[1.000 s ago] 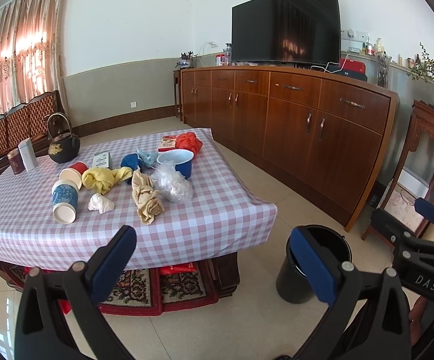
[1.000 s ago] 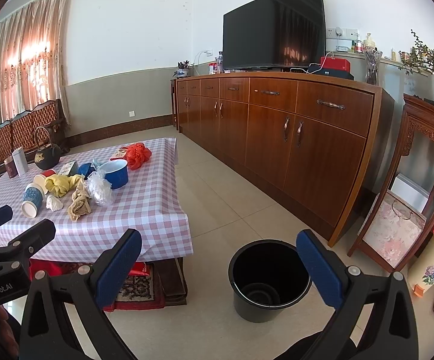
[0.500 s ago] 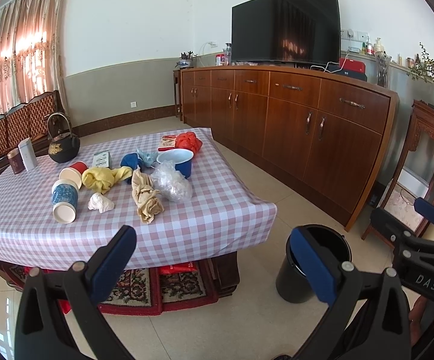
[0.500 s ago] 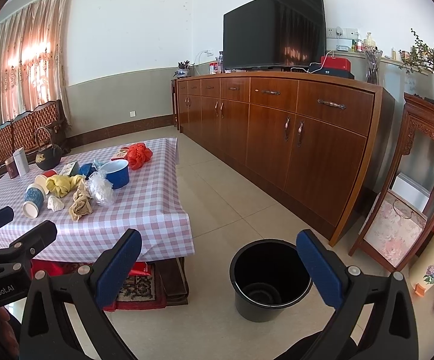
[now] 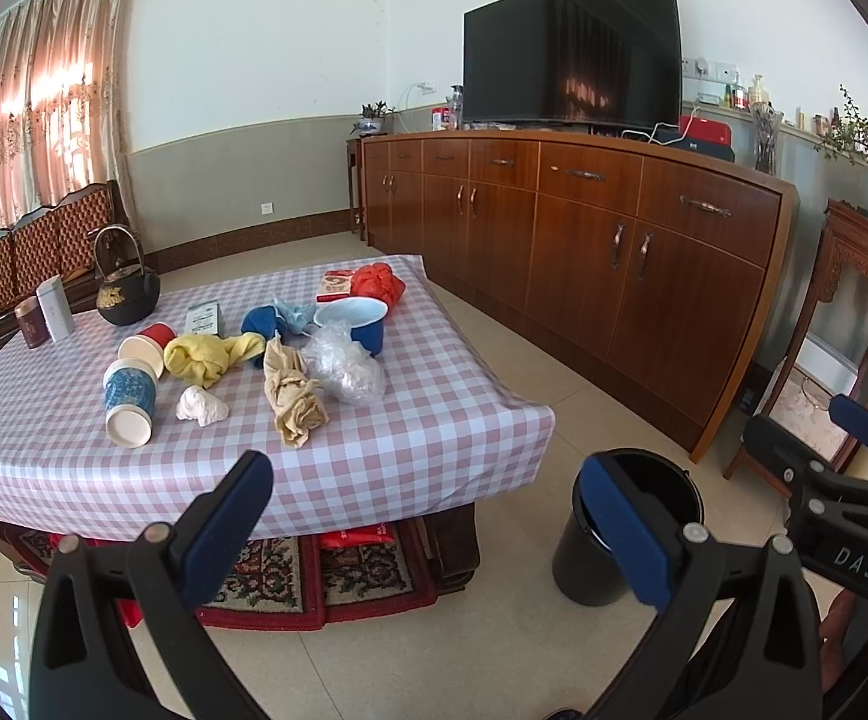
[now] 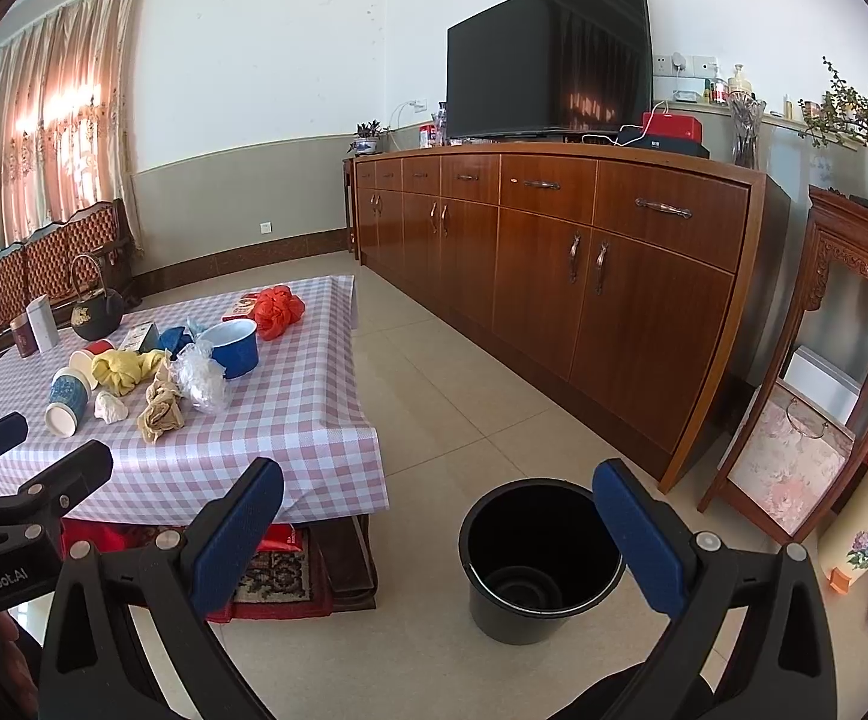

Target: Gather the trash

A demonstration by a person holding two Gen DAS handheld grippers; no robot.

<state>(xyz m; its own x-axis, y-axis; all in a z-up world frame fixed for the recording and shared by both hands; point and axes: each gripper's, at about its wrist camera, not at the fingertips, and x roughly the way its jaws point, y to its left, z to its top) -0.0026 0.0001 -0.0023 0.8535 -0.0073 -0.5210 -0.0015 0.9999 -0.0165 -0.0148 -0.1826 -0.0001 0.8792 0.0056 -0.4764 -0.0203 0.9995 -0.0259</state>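
— Both tongs spread wide, nothing between the pads. Left tongs [image 5: 428,516] and right tongs [image 6: 439,531] hang over the floor, short of the tabletop [image 5: 410,438].

— Where's the trash?

— Bunched mid-tabletop, ahead and to the left of both tongs. Nearest the near edge: tan crumpled paper [image 5: 294,396], long axis running near-to-far. Just right of it and touching, a clear plastic bag wad [image 5: 344,366]. Left of it, a white tissue ball [image 5: 201,407] and a tipped blue paper cup [image 5: 129,399], mouth toward the near edge.

— And the bin?

— Black bucket [image 6: 538,558] on the floor, right of the tabletop, well apart from the trash, almost straight ahead of the right tongs; looks to hold no trash yet.

— Which hand's closer to the pile?

— Left, by my reading; the tabletop fills its view. Right sits by the bucket. I'd judge the tan paper needs a grip across its narrow width.
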